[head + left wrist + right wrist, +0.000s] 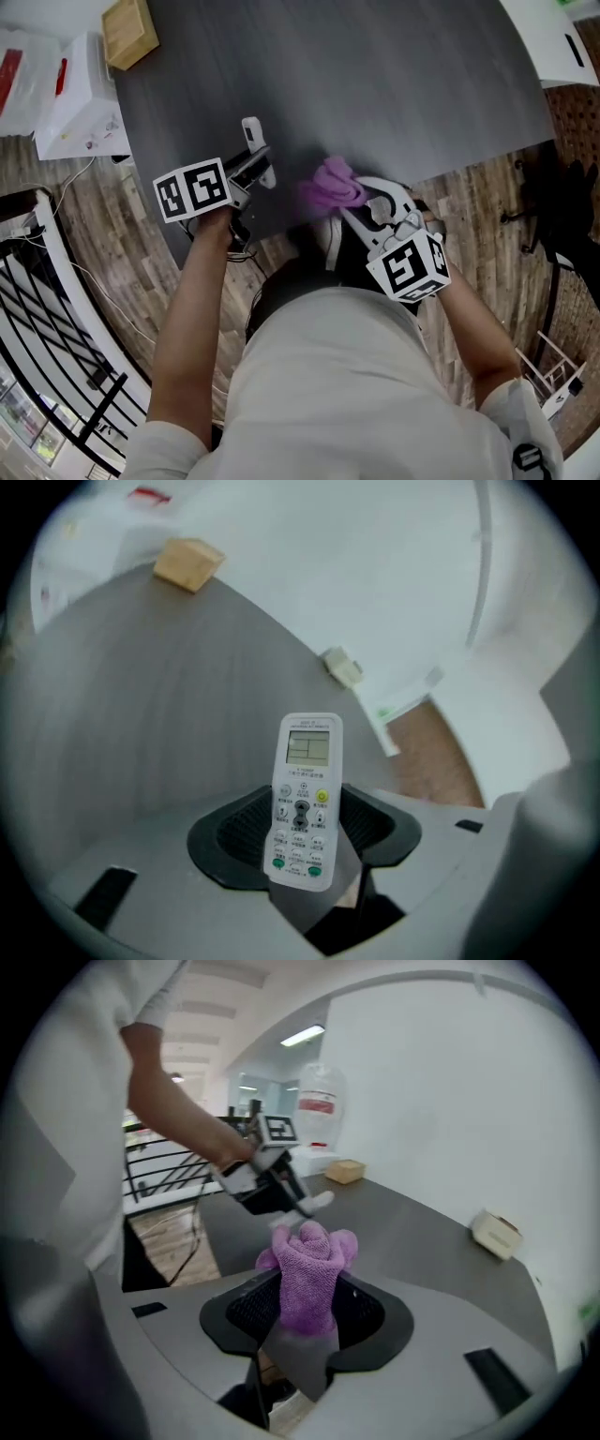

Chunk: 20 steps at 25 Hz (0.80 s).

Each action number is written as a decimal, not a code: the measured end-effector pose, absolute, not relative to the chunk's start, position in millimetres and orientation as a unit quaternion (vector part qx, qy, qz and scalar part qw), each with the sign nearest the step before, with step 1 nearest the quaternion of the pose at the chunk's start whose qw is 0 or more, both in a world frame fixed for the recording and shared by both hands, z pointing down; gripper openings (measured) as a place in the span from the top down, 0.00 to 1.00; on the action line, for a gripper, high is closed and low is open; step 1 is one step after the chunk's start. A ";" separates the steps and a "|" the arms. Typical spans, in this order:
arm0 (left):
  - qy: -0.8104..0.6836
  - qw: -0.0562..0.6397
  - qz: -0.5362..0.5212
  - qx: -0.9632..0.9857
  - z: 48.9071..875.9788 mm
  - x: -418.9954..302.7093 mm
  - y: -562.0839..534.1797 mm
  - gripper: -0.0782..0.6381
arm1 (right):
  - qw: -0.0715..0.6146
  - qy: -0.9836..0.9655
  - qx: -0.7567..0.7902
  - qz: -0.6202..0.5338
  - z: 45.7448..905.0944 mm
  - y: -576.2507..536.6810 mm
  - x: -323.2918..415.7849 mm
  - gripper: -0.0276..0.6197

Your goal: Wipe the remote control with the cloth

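Observation:
My left gripper is shut on a white remote control, which stands up between the jaws with its screen and buttons facing the camera. In the head view the remote control pokes out past the left gripper over the dark table. My right gripper is shut on a bunched purple cloth. From above, the cloth sits just right of the remote, a small gap between them, with the right gripper behind it near the table's front edge.
The dark grey table carries a wooden block at its far left corner and a small cream box farther back. A white box and bags stand left of the table. Black railing and wood floor lie at lower left.

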<state>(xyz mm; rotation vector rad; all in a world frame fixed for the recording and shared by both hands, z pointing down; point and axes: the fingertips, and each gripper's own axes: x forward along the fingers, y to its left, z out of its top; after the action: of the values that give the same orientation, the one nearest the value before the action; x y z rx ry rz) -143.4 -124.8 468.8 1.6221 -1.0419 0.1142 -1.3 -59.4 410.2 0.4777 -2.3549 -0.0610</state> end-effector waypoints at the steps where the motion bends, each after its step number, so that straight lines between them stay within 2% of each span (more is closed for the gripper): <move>1: -0.477 0.549 0.115 0.677 479.4 -152.1 -121.9 0.58 | 0.355 -0.908 0.224 -0.002 410.1 -79.3 9.8 0.72; 4: -0.530 0.518 0.228 0.632 501.8 -169.1 -116.4 0.58 | 0.325 -0.880 0.335 0.088 415.3 -136.6 49.7 0.72; 9: -0.557 0.549 0.254 0.569 529.4 -171.2 -107.4 0.58 | 0.283 -0.836 0.417 0.217 435.4 -188.0 90.3 0.72; 20: -0.507 0.602 0.190 0.587 524.8 -152.7 -85.5 0.57 | 0.316 -0.844 0.393 0.183 445.7 -221.6 90.8 0.72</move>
<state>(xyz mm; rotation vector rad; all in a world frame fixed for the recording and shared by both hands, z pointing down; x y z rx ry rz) -152.7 -85.5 524.8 1.3594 -1.1733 0.4401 90.8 -221.6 445.7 1.0350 -2.2231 0.4829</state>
